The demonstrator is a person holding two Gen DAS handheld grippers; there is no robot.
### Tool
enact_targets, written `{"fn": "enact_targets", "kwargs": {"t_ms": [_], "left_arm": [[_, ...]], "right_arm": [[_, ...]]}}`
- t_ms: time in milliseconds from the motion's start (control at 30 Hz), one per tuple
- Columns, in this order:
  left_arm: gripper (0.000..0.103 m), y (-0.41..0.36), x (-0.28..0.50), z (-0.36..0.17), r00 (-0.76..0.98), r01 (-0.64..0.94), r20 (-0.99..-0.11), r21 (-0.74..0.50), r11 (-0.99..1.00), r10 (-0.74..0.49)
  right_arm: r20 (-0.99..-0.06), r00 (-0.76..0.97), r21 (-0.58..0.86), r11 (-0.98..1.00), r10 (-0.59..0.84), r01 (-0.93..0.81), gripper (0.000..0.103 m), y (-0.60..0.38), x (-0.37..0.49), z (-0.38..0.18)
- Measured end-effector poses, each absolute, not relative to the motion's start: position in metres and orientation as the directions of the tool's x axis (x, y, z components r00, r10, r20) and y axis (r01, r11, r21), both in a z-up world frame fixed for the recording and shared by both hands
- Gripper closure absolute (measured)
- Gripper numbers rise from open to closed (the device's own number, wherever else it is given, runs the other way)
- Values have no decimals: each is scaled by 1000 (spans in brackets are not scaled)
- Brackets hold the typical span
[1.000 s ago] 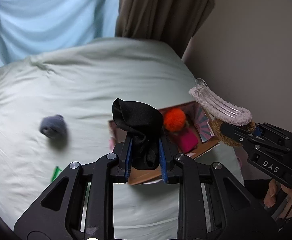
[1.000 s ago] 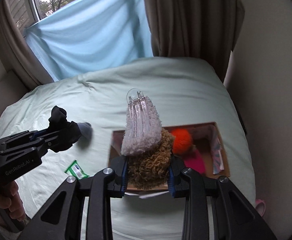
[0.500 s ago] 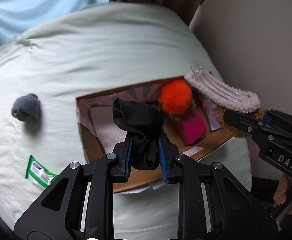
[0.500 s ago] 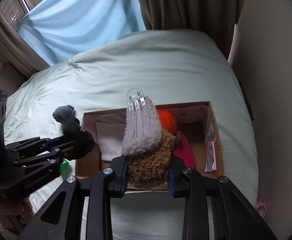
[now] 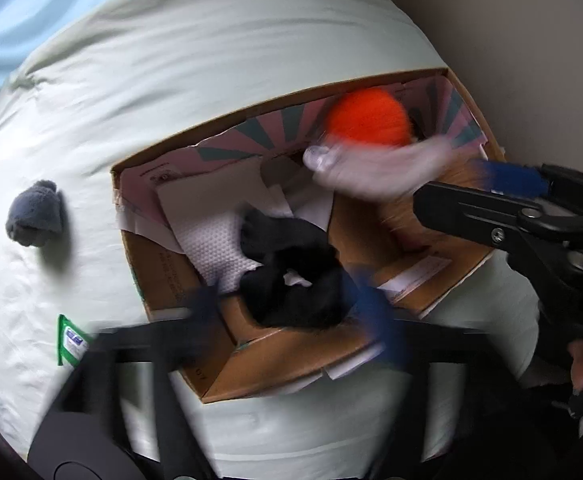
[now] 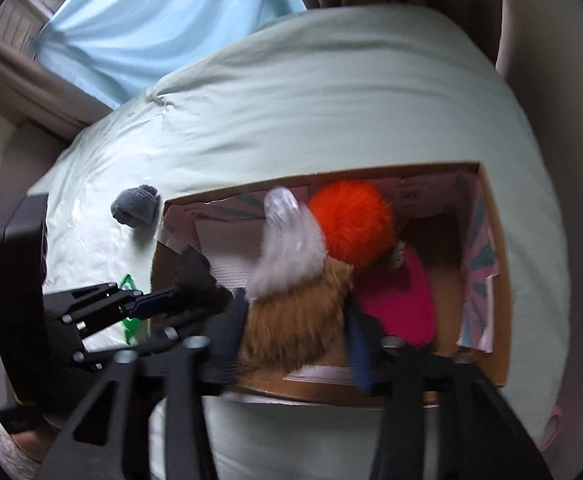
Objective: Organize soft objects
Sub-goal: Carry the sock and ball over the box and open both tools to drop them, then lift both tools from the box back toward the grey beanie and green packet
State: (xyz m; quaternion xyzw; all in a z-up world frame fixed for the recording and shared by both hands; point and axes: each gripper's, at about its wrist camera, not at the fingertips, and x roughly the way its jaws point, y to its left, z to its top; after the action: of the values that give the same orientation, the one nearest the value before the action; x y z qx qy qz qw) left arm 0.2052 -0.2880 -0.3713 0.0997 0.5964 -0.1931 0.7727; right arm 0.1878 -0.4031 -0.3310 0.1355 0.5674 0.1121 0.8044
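Note:
An open cardboard box [image 5: 291, 364] [image 6: 491, 280] lies on the pale green bed. My left gripper [image 5: 291, 308] hovers over the box's near left part, blurred, its jaws opening wide. The black cloth [image 5: 291, 276] lies crumpled on white paper inside the box, between the fingers but clear of the pads. My right gripper [image 6: 295, 332] is over the box's middle, jaws opening. The fluffy brown and white hair clip [image 6: 295, 312] [image 5: 371, 172] sits loosely between them, blurred. An orange pompom [image 6: 351, 224] [image 5: 367, 120] and a pink item [image 6: 399, 300] rest in the box.
A grey soft lump [image 5: 33, 216] [image 6: 135, 206] lies on the sheet left of the box. A green packet [image 5: 71, 340] lies nearer, also to the left. A wall runs close along the bed's right side; curtains hang behind the bed.
Both grippers came down toward the box and tipped downward. The left jaws spread and the black cloth dropped into the box. The right jaws widened around the fluffy clip.

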Motion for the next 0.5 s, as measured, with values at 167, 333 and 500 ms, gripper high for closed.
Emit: {"fn": "enact_targets", "kwargs": {"t_ms": [167,333,500], "left_arm": [[0,-285,197,-363,239,426,-954,-65,902,-181],[0,-281,193,-359,232,408,-955,-76,910,-184],[0,-274,189,-345,248,387,-947,-95,917,-203]], "right_arm": [[-884,330,358,933,330,27,0,-416,185,-334],[-887,340,345,938,314,32,0,-419,178,-333],[-876,377,327,945,301,7,0,-418,174,-320]]}}
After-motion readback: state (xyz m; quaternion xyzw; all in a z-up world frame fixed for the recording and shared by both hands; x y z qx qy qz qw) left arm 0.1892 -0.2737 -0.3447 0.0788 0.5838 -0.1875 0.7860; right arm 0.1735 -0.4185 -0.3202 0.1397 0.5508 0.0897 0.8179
